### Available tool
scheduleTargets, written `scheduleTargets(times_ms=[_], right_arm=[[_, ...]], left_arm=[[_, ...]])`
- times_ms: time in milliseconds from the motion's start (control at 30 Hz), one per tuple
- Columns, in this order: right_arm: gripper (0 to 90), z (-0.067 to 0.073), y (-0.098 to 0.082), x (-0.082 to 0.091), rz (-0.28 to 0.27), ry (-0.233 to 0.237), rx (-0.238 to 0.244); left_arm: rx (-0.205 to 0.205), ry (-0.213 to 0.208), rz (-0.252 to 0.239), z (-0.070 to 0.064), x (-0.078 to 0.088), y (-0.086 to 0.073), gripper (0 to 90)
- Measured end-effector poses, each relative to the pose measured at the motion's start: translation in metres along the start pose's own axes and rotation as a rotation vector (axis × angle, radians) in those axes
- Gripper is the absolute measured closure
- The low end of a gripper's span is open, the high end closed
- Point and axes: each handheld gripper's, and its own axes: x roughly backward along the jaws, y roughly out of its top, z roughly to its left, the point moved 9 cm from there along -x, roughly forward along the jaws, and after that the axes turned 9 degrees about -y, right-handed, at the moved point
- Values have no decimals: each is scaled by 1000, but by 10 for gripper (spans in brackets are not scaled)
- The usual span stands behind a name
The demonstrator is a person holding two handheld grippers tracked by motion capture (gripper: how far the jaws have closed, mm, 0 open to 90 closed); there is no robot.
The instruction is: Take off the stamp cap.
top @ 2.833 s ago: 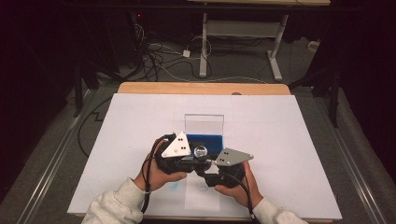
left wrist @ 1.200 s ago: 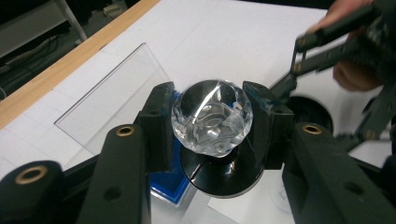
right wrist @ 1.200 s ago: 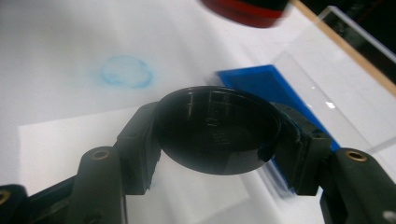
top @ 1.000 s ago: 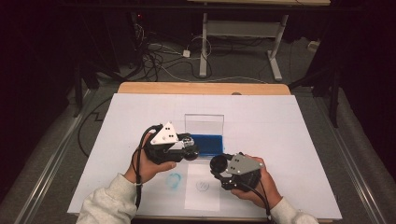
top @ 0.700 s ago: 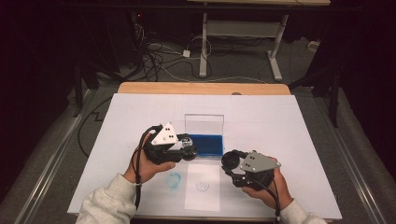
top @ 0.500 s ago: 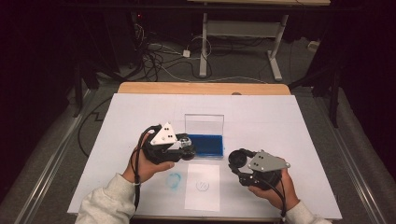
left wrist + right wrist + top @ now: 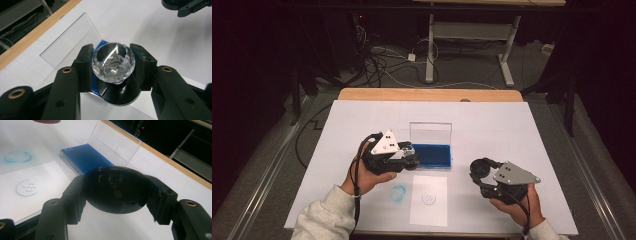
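With the cap [image 7: 116,188] being gripped and carried aside by the right tool [image 7: 484,176], the stamp [image 7: 113,65] clamped in the left tool [image 7: 404,157] is being left bare for inking.

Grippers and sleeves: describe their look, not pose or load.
Both the left gripper and right gripper are black, each topped by a grey three-cornered plate with small dark holes. Brass-ringed holes dot the black jaws. A black cable trails from each. The person wears light grey sleeves.

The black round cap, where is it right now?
The black round cap is clamped in the right gripper, at the high view's right, just right of the stamped paper sheet.
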Motion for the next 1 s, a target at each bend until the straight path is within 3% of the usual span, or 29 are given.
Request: scheduleTargets(times_ms=[567,1000], right_arm=[[386,-21,-18,15,27,-58,-27],[386,-21,-18,14,24,-60,-30]], left_arm=[[9,1,-3,5,-1,-1,550],[20,1,-15,7,3,-2,550]])
